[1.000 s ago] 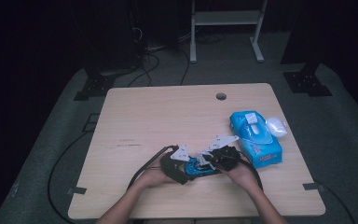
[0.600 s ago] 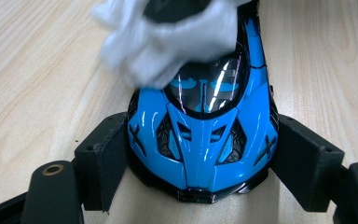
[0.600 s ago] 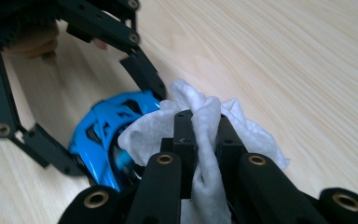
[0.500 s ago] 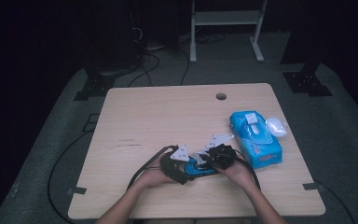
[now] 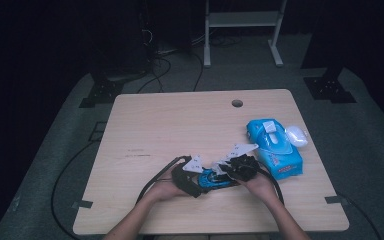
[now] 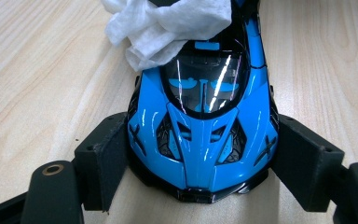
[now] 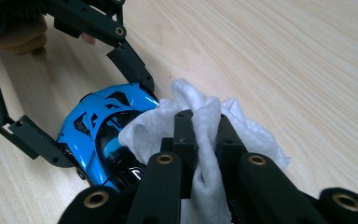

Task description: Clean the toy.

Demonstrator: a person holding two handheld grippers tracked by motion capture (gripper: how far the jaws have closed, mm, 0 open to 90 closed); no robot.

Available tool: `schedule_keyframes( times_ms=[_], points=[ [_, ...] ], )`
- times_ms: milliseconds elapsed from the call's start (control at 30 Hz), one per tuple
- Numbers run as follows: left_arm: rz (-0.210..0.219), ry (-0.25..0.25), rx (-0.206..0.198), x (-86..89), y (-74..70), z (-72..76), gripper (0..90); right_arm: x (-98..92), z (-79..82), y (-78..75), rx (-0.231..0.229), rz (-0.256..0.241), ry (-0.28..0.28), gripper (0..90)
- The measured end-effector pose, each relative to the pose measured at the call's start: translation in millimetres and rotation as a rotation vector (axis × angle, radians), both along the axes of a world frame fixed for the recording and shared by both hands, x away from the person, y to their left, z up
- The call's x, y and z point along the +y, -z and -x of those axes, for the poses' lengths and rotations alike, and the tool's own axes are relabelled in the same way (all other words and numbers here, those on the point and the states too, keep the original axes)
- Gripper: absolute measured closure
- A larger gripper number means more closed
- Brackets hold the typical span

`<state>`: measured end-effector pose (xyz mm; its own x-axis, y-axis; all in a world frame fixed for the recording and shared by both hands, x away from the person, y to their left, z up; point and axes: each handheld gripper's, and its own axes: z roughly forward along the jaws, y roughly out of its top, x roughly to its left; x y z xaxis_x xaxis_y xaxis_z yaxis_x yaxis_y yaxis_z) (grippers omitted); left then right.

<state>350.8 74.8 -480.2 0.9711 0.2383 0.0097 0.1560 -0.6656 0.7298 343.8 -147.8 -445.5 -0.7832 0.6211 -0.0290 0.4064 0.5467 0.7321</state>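
Two grippers meet over one toy car near the table's front edge. Left gripper (image 6: 200, 158) has its jaws part-open, clamped on both sides of the blue toy car (image 6: 205, 121) at the nose end; pads touch the bodywork w/ the car sitting flat on the wood. Right gripper (image 7: 204, 140) has its jaws nearly closed, pinching a crumpled white wipe (image 7: 200, 135) between them, wipe bunched up around the jaw tips and pressed on the car's roof/rear. In the left gripper view the wipe covers the far end of the car, just behind the windscreen. Table (image 5: 180, 125) is light wood. Blue wipes pack (image 5: 275, 147) lies right of the grippers, near but apart, w/ a small white object (image 5: 296, 135) touching its far side.
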Motion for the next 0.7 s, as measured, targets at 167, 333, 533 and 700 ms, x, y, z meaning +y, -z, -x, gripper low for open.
schedule_keyframes(
  times_ms=[167, 333, 533, 700],
  points=[
    [-0.001, 0.001, -0.001, 0.1, 0.0, -0.1, 24.2, -12.0, 0.3, -0.3, -0.005, 0.032, 0.020, 82.5],
    [0.000, -0.002, 0.001, -0.2, 0.0, 0.2, 24.2, -23.2, 3.9, -1.1, -0.008, 0.060, 0.036, 82.5],
    [0.001, 0.000, 0.000, -0.2, 0.1, -0.1, 24.3, -14.7, 2.9, -0.2, 0.002, 0.018, 0.028, 82.5],
    [0.003, 0.003, 0.000, 0.5, 0.3, -0.4, 24.2, -7.3, 1.6, -0.6, -0.009, 0.019, 0.003, 82.5]
  ],
)
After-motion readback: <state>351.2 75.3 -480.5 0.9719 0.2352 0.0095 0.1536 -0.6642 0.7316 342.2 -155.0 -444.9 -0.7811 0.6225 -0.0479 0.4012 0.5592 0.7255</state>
